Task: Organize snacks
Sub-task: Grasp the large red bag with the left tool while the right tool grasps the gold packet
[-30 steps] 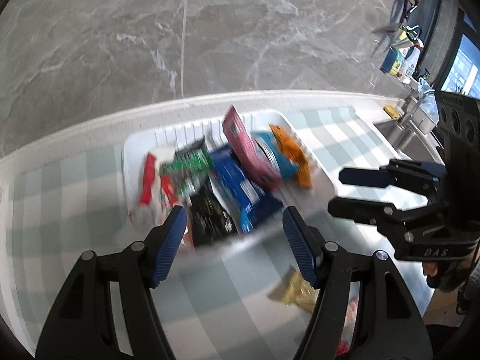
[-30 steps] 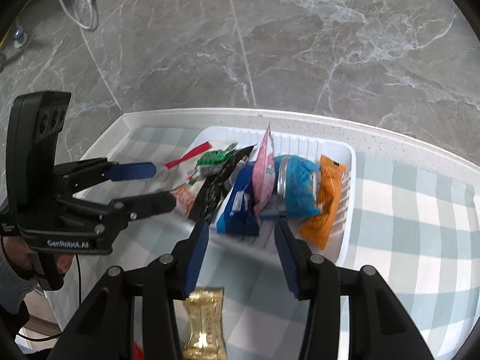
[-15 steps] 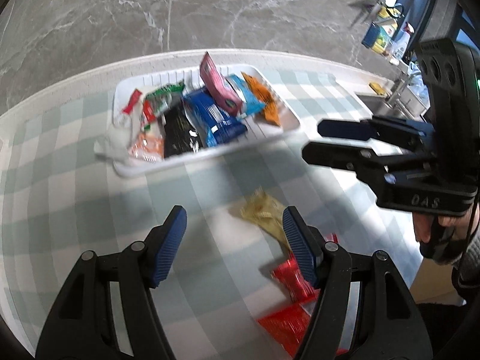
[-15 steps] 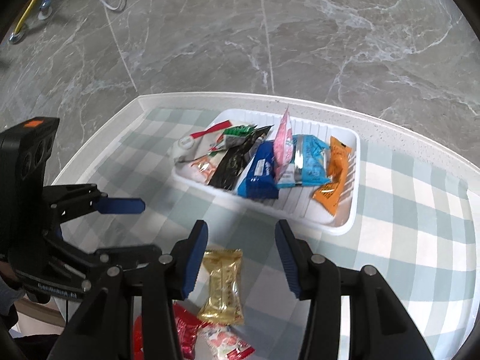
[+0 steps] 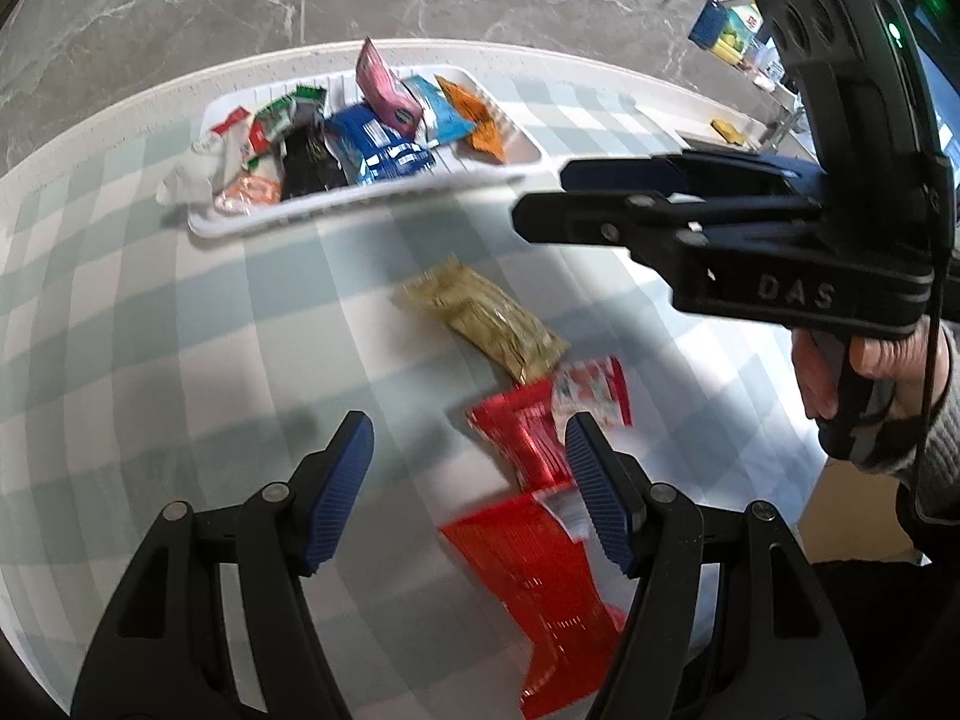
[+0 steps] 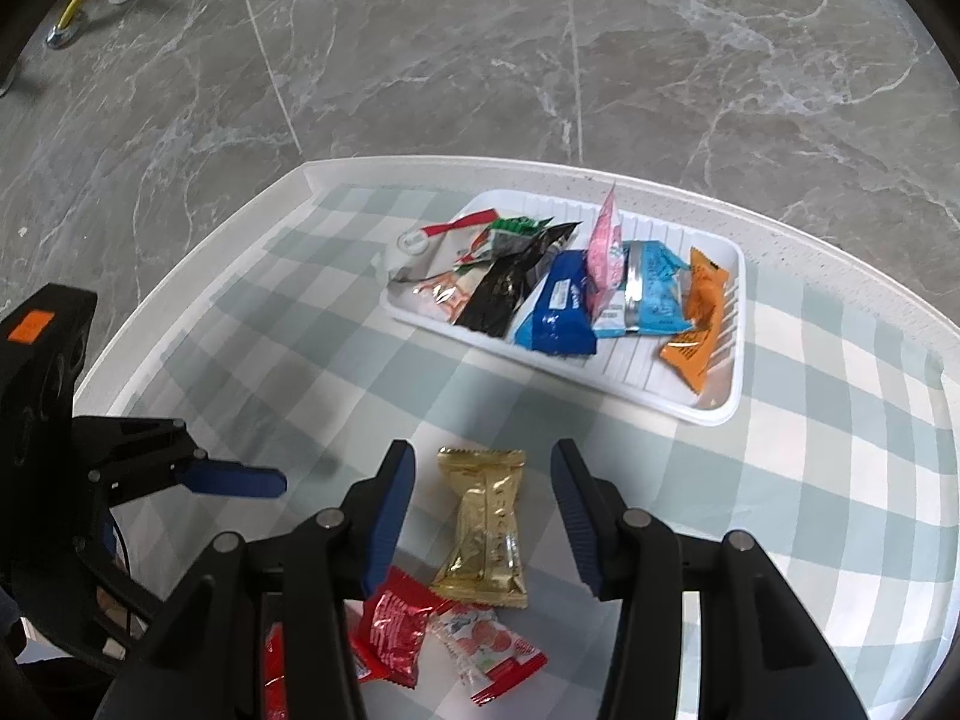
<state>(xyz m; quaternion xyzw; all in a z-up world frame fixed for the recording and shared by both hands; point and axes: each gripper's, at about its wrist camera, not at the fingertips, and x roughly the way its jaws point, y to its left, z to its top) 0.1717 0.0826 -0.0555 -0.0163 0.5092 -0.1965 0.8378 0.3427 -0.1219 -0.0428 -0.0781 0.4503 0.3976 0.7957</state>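
Checked cloth (image 6: 828,480): pale green and white, covering the worktop (image 6: 840,246) under both tools.
Left hand-held gripper (image 5: 468,483): hanging above the cloth with its blue-padded jaws spread wide and gripping nothing; in the right wrist view it is showing at the left edge (image 6: 240,480).
Right hand-held gripper (image 6: 483,507): also standing wide and carrying nothing, its fingers pointing towards the tray; from the left wrist view it is reaching in from the right (image 5: 540,192), gripped by a hand (image 5: 864,384).
Gold packet (image 6: 487,528): lying flat on the cloth, sitting between the right hand-held gripper's two fingers without touching either (it is lying ahead of the left tool, (image 5: 486,318)).
Red packets (image 5: 528,516): lying on the cloth just nearer than the gold one, one reaching up beside the left hand-held gripper's right finger; motion blur is smearing them.
Red-and-white packet (image 6: 489,654): resting against the near end of the gold packet.
White tray (image 6: 714,408): sitting well beyond both tools near the worktop's far edge, holding the sorted snacks.
Tray contents: an orange packet (image 6: 696,330), a light blue one (image 6: 651,294), a pink one (image 6: 606,252) standing upright, a dark blue one (image 6: 558,312) and a black one (image 6: 510,288) are lying side by side.
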